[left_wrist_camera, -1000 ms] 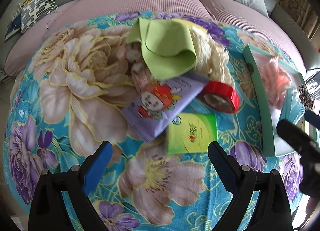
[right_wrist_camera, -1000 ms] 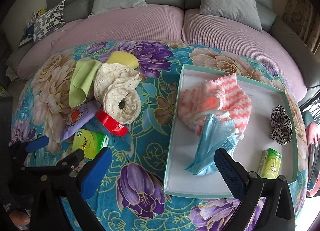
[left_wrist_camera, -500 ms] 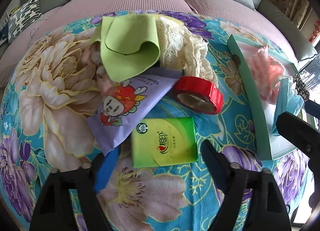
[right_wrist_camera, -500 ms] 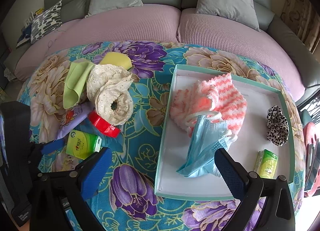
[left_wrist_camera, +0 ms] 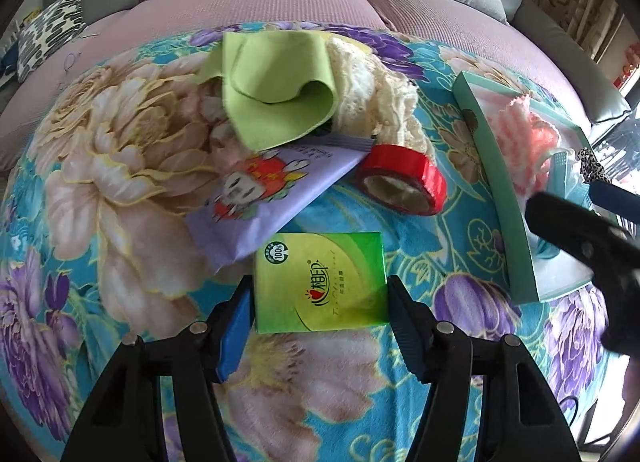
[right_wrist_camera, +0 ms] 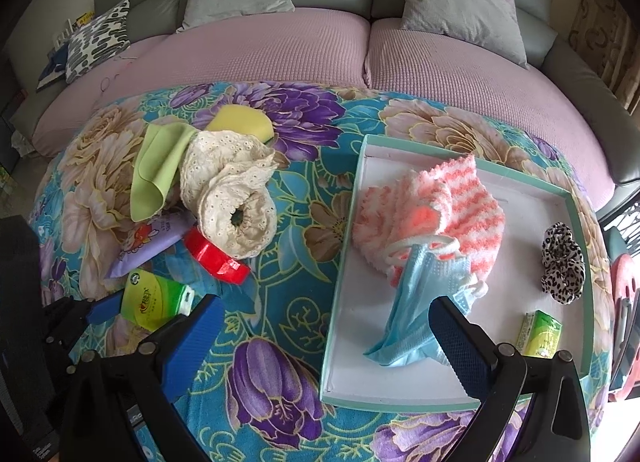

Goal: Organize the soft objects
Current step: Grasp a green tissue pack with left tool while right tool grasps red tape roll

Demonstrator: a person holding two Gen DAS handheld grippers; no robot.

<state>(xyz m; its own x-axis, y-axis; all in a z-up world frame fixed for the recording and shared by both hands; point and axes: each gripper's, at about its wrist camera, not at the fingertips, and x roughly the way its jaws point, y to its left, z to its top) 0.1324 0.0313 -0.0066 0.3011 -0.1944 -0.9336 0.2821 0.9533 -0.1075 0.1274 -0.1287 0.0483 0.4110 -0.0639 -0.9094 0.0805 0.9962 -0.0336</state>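
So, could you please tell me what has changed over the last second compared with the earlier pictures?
The left gripper has come down over the green tissue pack and its jaws have just been closing; the pack now sits between them, pads at its two sides. The right gripper stayed open over the near edge of the tray. The pile of cloths, red tape roll and the tray's contents lie as before.

Bright daylight, sharp centre, fisheye-warped edges

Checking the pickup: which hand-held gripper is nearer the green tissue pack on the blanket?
Left: its jaws, just closing, flank the tissue pack. Right hovers near the tray.
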